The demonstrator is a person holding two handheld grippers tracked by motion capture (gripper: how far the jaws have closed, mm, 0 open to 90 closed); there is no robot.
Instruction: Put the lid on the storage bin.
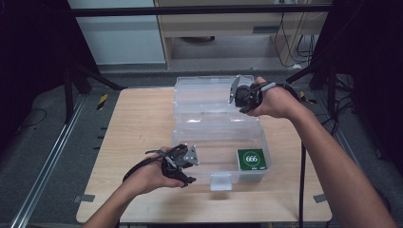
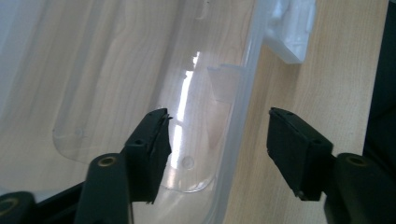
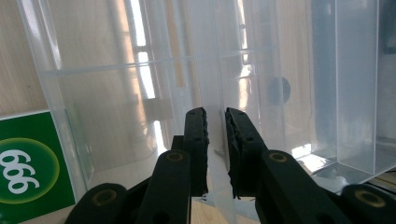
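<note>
clear box (image 1: 209, 118) lid open, long axis away

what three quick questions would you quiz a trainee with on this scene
1. True or false: the green 666 card lies outside the clear box.
2. The left hand-held gripper has its jaws on either side of: A the box's front wall, B the card, C a cable?
3. Which hand-held gripper is at the far edge of the lid?
Key: 1 false; 2 A; 3 the right hand-held gripper.
</note>
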